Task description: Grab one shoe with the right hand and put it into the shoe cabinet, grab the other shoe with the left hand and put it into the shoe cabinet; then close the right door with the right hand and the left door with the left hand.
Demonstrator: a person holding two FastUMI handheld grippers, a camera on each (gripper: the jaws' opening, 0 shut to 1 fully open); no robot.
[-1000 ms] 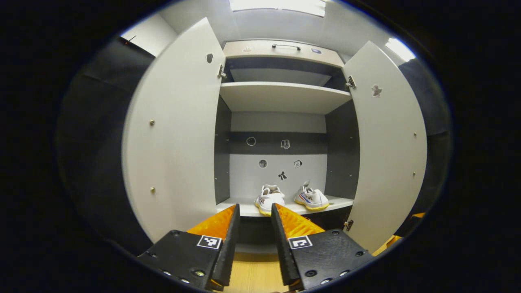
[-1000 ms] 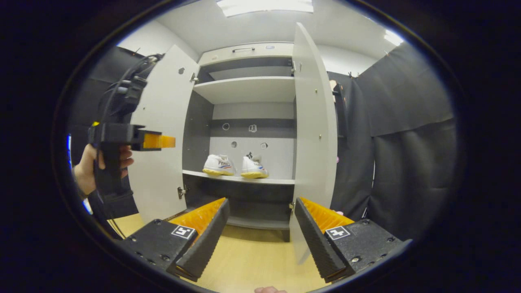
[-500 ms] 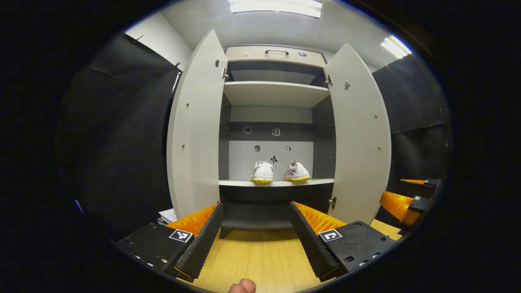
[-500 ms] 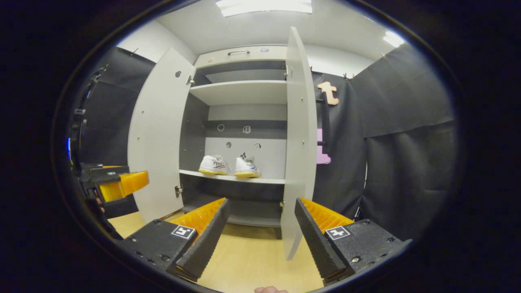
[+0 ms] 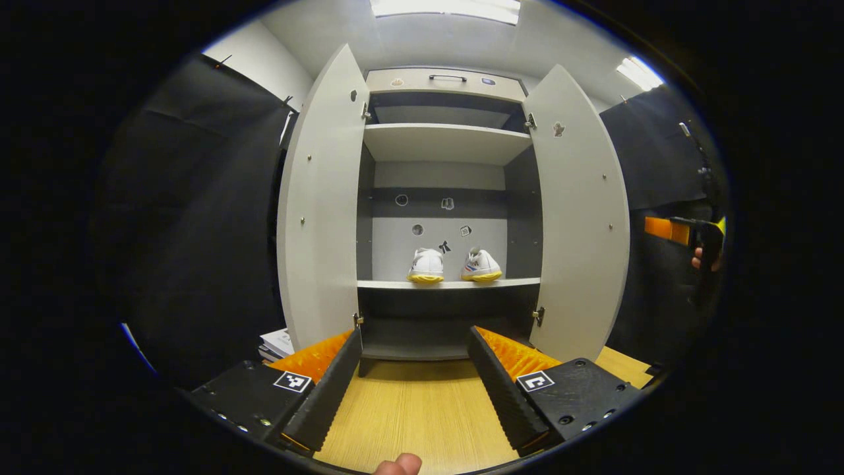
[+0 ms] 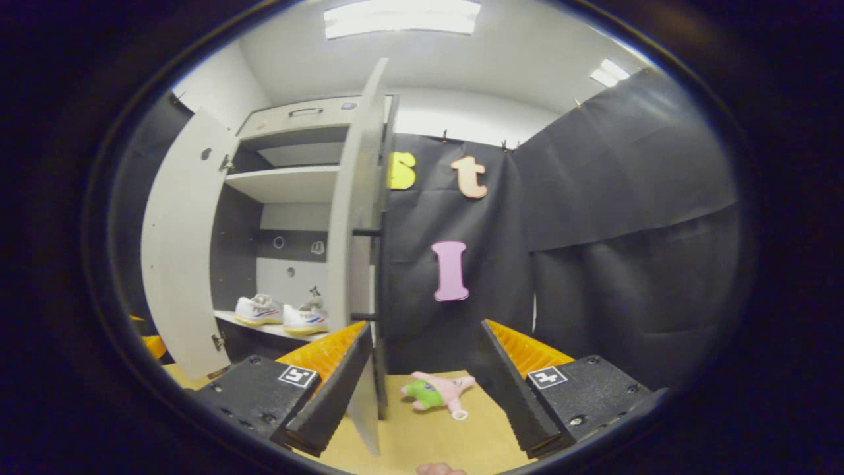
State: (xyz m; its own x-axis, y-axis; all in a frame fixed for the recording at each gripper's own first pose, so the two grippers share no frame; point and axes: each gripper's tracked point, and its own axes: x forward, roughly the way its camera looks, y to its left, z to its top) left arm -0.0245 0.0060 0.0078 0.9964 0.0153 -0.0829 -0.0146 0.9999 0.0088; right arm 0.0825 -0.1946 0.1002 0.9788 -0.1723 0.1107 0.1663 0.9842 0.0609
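Note:
Two white shoes with yellow soles, the left shoe [image 5: 426, 265] and the right shoe [image 5: 481, 265], stand side by side on the middle shelf [image 5: 448, 284] of the open shoe cabinet. The left door [image 5: 321, 211] and the right door [image 5: 580, 218] both stand wide open. My left gripper [image 5: 415, 333] is open and empty, well back from the cabinet. My right gripper [image 6: 425, 326] is open too. It faces the right door [image 6: 356, 231] nearly edge-on, and the door's front edge shows between its fingers, near the left one. A hand holds the right gripper [image 5: 672, 229] beyond that door.
A pink and green plush toy [image 6: 438, 390] lies on the wooden floor [image 5: 422, 415] outside the right door. A dark bar handle [image 6: 381, 277] runs down that door's outer face. Some papers [image 5: 277, 343] lie low behind the left door. Black cloth walls stand on both sides.
My right gripper has swung right, from facing the shelves to the right door's edge and outer side. The left gripper has opened and drawn back from the shelf, then held nearly still.

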